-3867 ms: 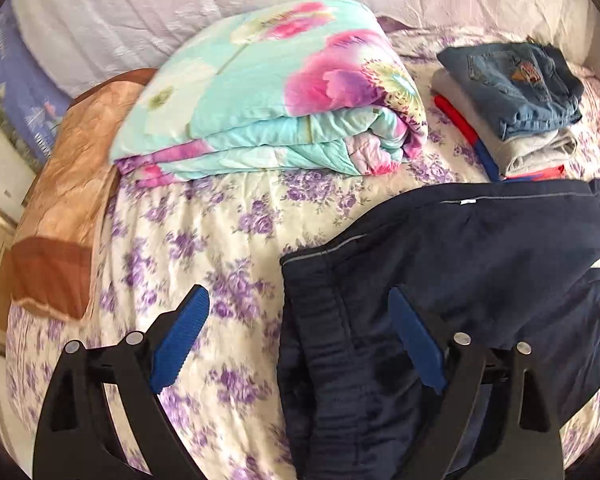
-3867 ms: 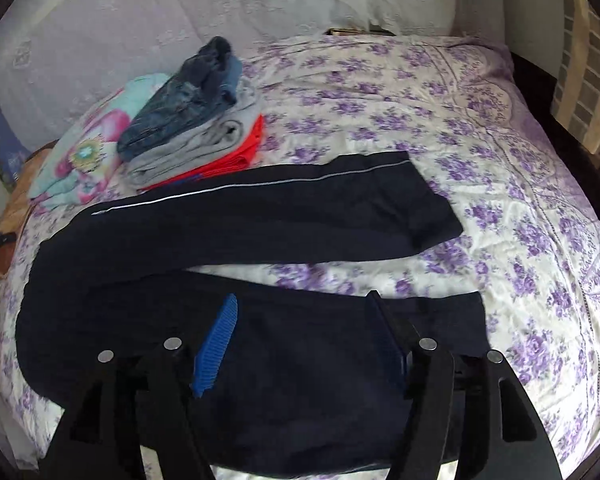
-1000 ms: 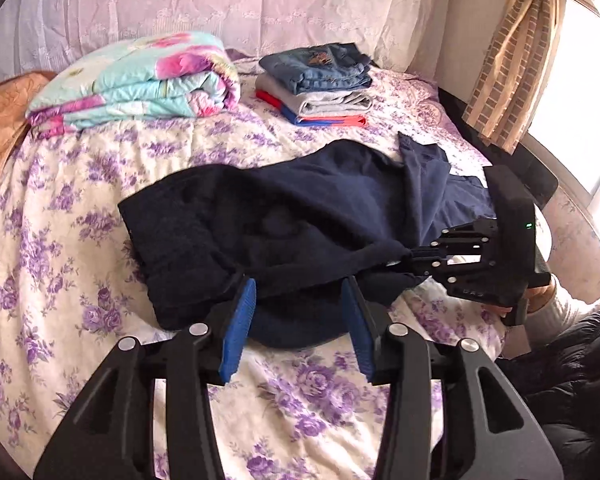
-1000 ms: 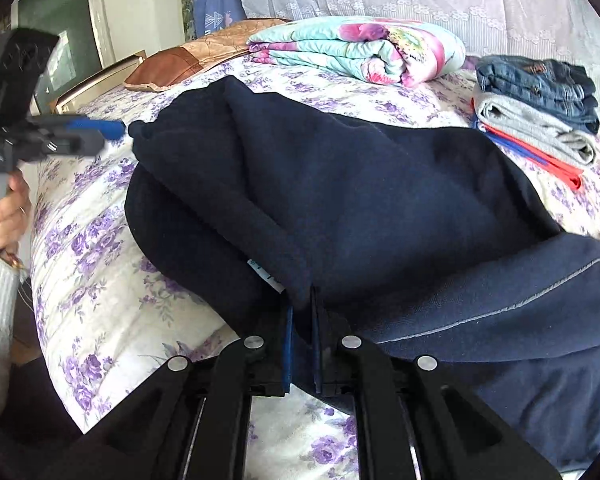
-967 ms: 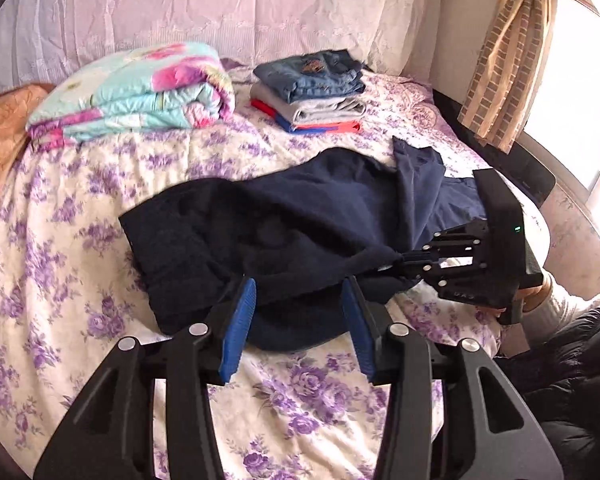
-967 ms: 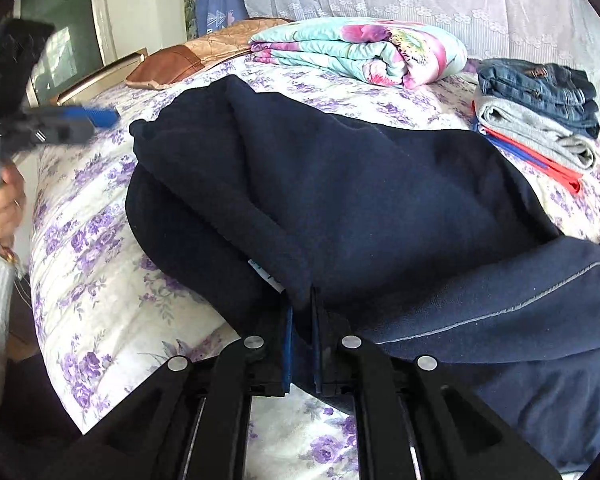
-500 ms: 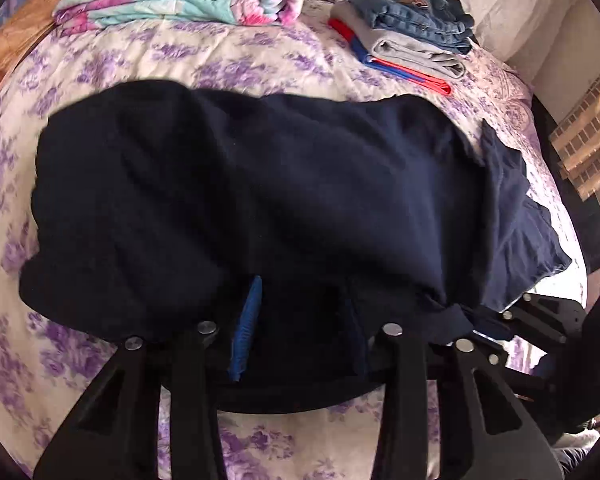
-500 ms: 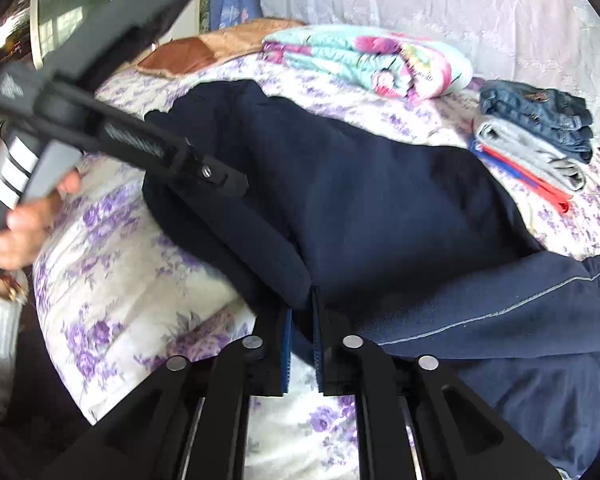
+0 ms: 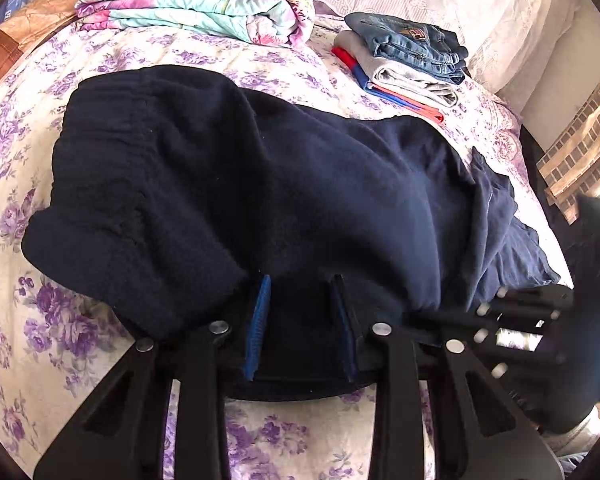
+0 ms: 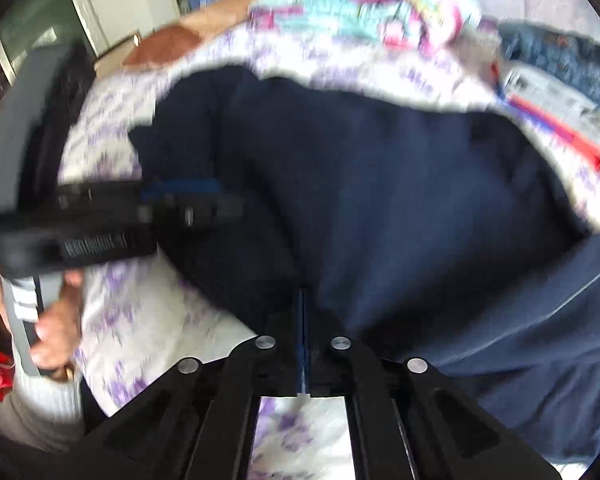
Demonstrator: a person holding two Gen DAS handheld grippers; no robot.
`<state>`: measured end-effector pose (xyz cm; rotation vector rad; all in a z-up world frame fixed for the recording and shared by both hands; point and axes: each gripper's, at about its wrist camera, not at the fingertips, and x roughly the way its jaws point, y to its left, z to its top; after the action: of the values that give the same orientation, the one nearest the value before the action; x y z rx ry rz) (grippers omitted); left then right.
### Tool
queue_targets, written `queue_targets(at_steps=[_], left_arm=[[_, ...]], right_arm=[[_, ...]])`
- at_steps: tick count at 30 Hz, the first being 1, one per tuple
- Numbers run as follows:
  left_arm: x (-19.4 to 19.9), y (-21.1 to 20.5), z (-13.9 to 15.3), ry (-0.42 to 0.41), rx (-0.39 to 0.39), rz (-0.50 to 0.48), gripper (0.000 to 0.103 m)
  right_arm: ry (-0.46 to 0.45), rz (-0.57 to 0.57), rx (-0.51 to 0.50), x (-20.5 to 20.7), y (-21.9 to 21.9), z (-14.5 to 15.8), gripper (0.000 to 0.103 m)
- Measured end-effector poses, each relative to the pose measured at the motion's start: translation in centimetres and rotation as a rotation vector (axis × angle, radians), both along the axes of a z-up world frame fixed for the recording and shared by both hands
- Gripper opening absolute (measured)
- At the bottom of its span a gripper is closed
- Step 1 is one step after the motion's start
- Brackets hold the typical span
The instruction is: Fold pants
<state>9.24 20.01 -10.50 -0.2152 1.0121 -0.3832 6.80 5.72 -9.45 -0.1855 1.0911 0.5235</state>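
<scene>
Purple-flowered sheets cover the bed [image 9: 112,56], with a folded floral quilt [image 9: 204,4] and a stack of folded clothes [image 9: 404,60] sitting at the far side, well apart from your work. Your pants [image 9: 260,184] lie across the middle of the bed in a loose dark heap, waistband to the left, legs trailing off to the right, one layer already doubled over the other. Your right gripper [image 10: 302,344] has its jaws pinched tight on the near edge of the pants, while your left gripper [image 9: 302,320] sits low at the same near edge with its jaws parted and dark cloth between them, not yet clamped. The main risk, as I judge it, is an uneven pull: if you lift with only the right side gripping, the thick fleece will likely sag and bunch at the waistband, and the fold will land crooked. The left jaws could also catch only the top layer, leaving the lower one behind. The right view is blurred, which suggests quick motion, so a jerk could slip the cloth from the pinch. Both grippers point forward across the bed, close together, nearly level with the mattress.
</scene>
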Motion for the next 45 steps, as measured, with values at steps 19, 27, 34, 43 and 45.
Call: queue_targets(at_steps=[19,27,34,43,45], left_arm=[[-0.6,-0.3,0.1,-0.072,0.027,-0.01,0.03],[-0.4,-0.5,0.1,-0.072,0.035,-0.017,0.031],[-0.5,-0.7,0.1,-0.074,0.04,-0.015,0.031],[-0.8,-0.6,0.2,-0.089,0.029,-0.03,0.035],[-1.1,-1.0,0.3,-0.099,0.039,-0.051,0.042]], right_arm=[[0.279,-0.979,-0.274,25.4,-33.5,3.5,0.053],[0.383,-1.009,-0.302,27.2,-34.6,-2.4,0.025],[0.183,-0.988,-0.092,18.6,-36.5,5.9,0.01],[-0.124,-1.061,0.119,-5.5,-43.6,10.2,0.006],[-0.089,-1.111,0.145,-8.6,-45.2,5.8,0.006]])
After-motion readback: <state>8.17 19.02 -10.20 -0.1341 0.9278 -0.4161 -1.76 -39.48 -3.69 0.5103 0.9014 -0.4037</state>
